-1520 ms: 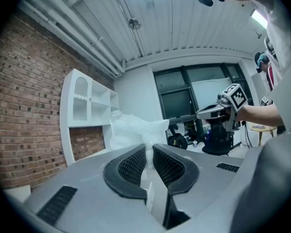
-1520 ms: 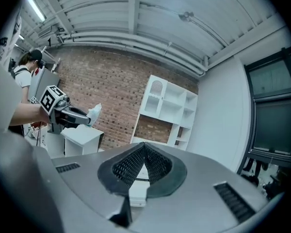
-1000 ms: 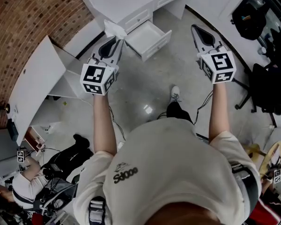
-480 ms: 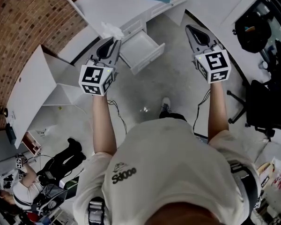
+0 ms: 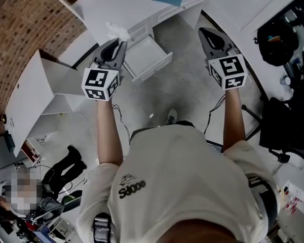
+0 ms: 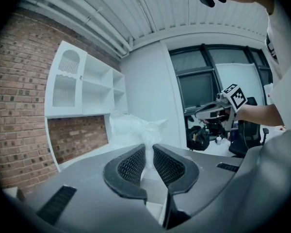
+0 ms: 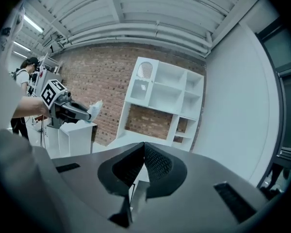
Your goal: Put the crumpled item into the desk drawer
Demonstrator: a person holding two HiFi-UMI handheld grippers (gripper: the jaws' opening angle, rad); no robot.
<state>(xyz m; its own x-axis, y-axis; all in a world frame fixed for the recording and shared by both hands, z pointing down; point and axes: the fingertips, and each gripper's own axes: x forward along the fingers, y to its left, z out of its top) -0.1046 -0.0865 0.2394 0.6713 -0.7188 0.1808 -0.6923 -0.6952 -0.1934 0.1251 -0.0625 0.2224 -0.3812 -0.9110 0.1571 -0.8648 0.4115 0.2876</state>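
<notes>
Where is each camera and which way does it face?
Head view: on the person's head, steeply down at the open desk drawer; torso, left claw, right claw show.
Left gripper view: on the left claw, along jaws pinching the crumpled item; a sleeve shows.
Right gripper view: on the right claw, along shut, empty jaws toward a brick wall; left arm shows.
Shared: gripper views both show the shelf unit.

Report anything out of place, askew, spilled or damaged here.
The desk drawer hangs pulled out, with nothing visible inside. A crumpled white item is pinched in the left tongs near the desktop edge. Nothing looks spilled or damaged.
</notes>
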